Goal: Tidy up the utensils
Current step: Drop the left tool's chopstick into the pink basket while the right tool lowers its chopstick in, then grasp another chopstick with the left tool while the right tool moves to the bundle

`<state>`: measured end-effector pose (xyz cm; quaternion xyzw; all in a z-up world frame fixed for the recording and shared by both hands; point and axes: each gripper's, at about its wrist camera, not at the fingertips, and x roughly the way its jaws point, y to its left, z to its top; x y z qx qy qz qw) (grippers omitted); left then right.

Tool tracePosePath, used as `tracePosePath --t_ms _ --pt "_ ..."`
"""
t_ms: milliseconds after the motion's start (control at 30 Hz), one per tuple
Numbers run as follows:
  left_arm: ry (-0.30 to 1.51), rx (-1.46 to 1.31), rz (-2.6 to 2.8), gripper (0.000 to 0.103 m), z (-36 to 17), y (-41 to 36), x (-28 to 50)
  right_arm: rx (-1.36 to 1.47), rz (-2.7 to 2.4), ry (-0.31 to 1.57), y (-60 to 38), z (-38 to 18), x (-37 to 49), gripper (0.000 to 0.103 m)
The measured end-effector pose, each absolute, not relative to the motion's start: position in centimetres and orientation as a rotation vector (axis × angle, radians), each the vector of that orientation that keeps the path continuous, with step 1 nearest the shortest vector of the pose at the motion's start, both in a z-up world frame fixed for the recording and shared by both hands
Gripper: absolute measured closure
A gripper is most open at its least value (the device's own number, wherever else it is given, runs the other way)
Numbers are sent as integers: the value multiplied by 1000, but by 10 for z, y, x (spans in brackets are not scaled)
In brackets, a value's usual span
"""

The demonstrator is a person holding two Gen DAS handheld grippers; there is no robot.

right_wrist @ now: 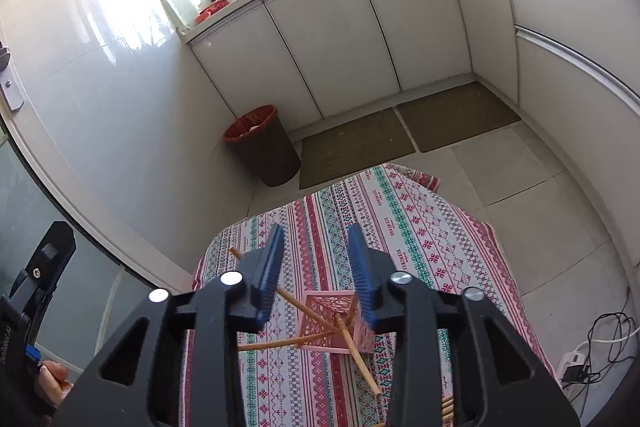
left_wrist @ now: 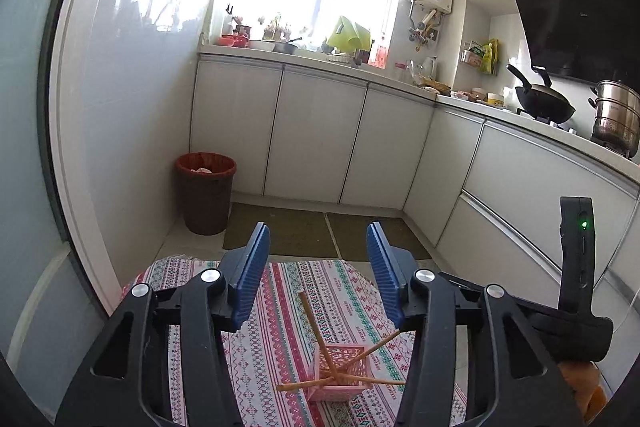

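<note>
Both the left hand-held gripper and right hand-held gripper hover released and empty above the patterned tabletop, where chopsticks splay from a pink basket.

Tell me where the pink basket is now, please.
The pink basket stands on the striped tablecloth, low in both wrist views, chopsticks leaning out of it, below the open left tongs.
</note>
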<state>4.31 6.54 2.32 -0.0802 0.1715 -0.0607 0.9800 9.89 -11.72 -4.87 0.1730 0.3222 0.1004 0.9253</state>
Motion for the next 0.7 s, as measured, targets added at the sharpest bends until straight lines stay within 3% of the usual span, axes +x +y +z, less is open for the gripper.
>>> tracePosePath --t_ms 133,200,300,367,467,700 --pt "365 -134 -125 48 20 60 41 363 188 666 -125 -50 94 55" --pt "390 -110 -129 44 17 55 41 397 183 668 -135 -52 89 39" --pt "437 -71 -130 31 8 47 41 452 165 659 -153 -56 81 21" --pt "468 -48 -130 13 -1 42 41 477 143 655 -164 -59 76 13" --pt "528 -11 -172 8 -15 34 42 506 100 659 -183 -66 68 9" --pt "606 175 -344 7 -46 -7 30 552 -13 724 -234 -91 57 9"
